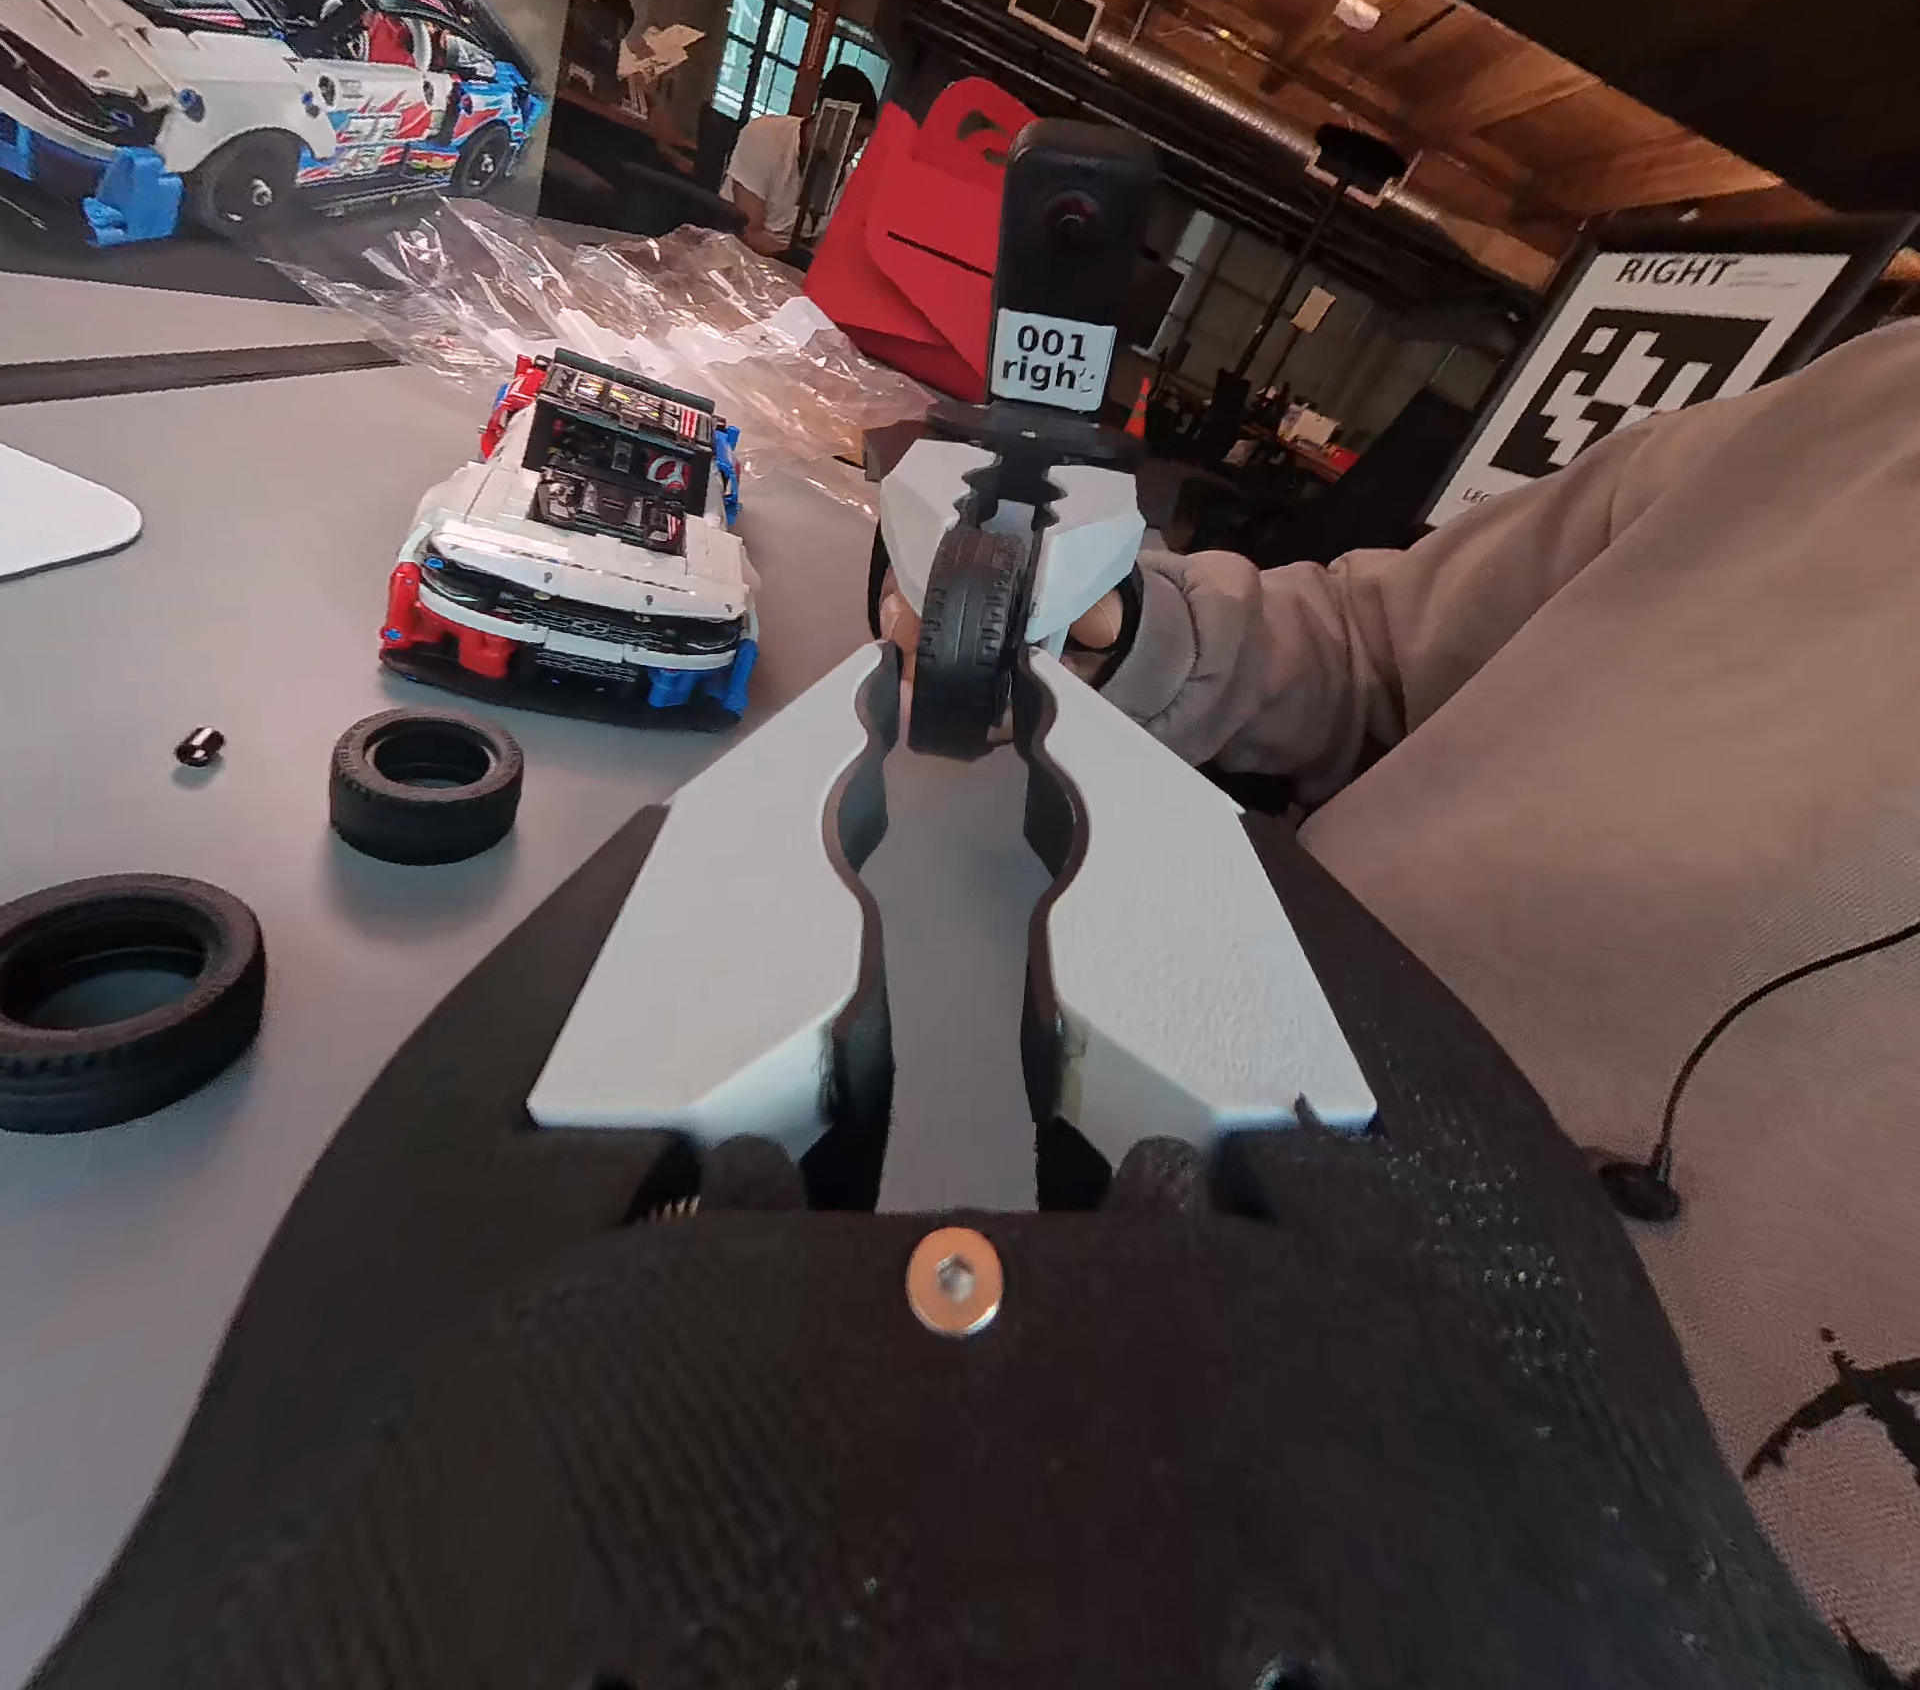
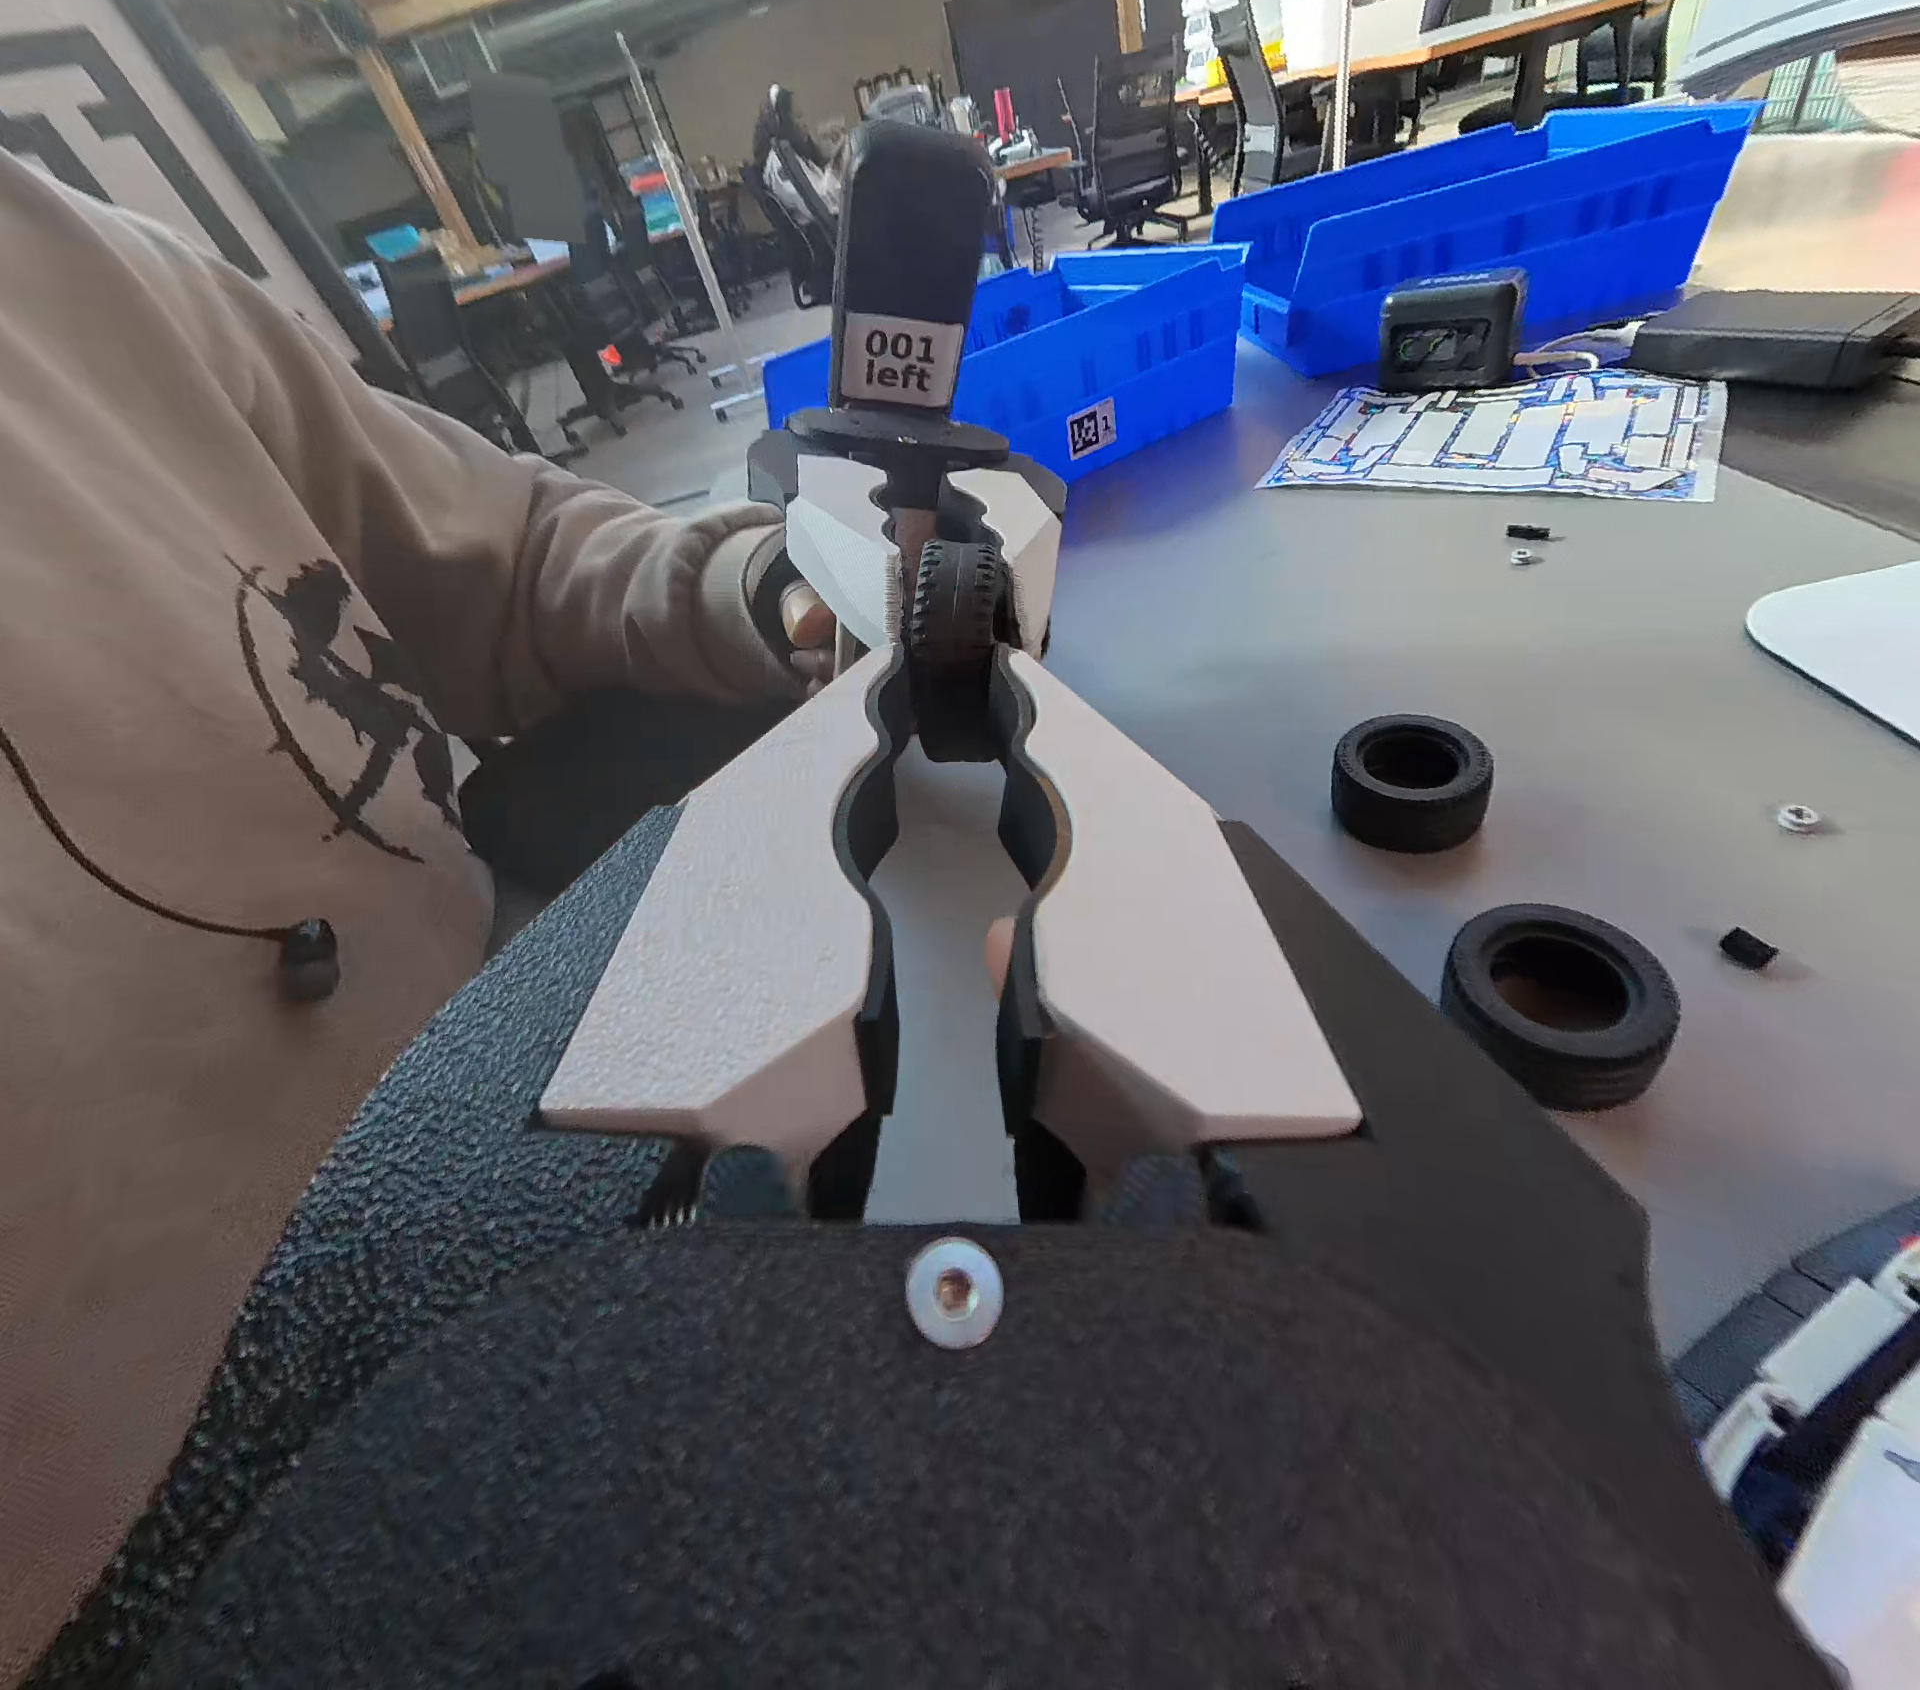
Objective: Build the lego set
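Holding one small black rubber tyre [image 1: 961,638] between them, the left gripper [image 1: 961,684] and the right gripper [image 2: 951,695] meet tip to tip above the grey table [image 1: 260,580]. Each claw is clamped on this same tyre, one from each side. Whether a wheel rim sits inside the tyre, I cannot tell.

In the left wrist view, the white, red and blue brick race car [image 1: 582,560] stands at 10 o'clock from the tyre, well apart. Two more loose black tyres lie nearer to the camera: one [image 1: 426,783] just in front of the car, one [image 1: 114,996] at 8 o'clock near the edge of the picture. A tiny black part [image 1: 197,745] lies beside them.

The danger, I think, is in the handover or pressing step. The rubber is soft and round, so if one claw opens before the other has a firm hold, the tyre may slip, drop and roll away on the table. If both squeeze off-centre, it may twist out sideways.
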